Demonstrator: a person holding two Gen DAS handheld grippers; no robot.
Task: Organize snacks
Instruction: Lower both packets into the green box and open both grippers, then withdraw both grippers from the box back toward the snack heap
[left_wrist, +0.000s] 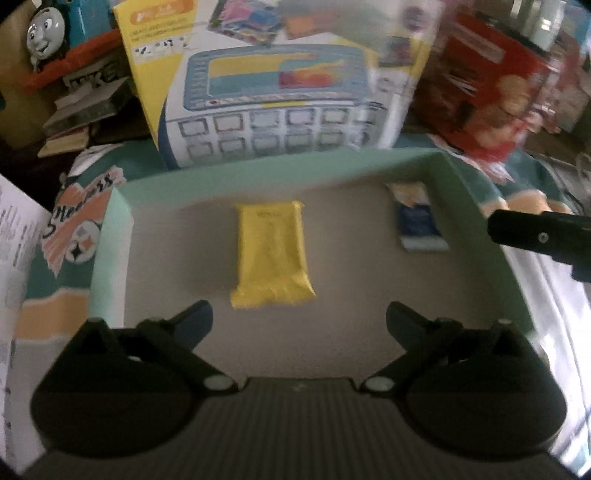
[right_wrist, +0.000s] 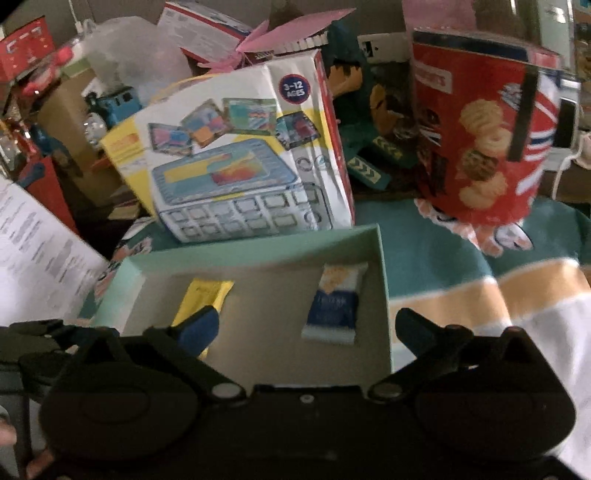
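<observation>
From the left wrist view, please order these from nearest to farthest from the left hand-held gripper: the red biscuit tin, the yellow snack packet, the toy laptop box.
1. Yellow snack packet: in the green tray, just ahead of the open left hand-held gripper.
2. Toy laptop box: standing behind the tray's far wall, centre.
3. Red biscuit tin: far right, blurred; roughly level with the box or slightly beyond.

Right wrist view: yellow snack packet (right_wrist: 201, 300), near end hidden behind a gripper finger (right_wrist: 197, 330). Left wrist view: red biscuit tin (left_wrist: 491, 88) heavily blurred, lettering unreadable; blue snack packet (left_wrist: 419, 225) print smeared; right gripper's finger (left_wrist: 535, 236) cut off by edge.
</observation>
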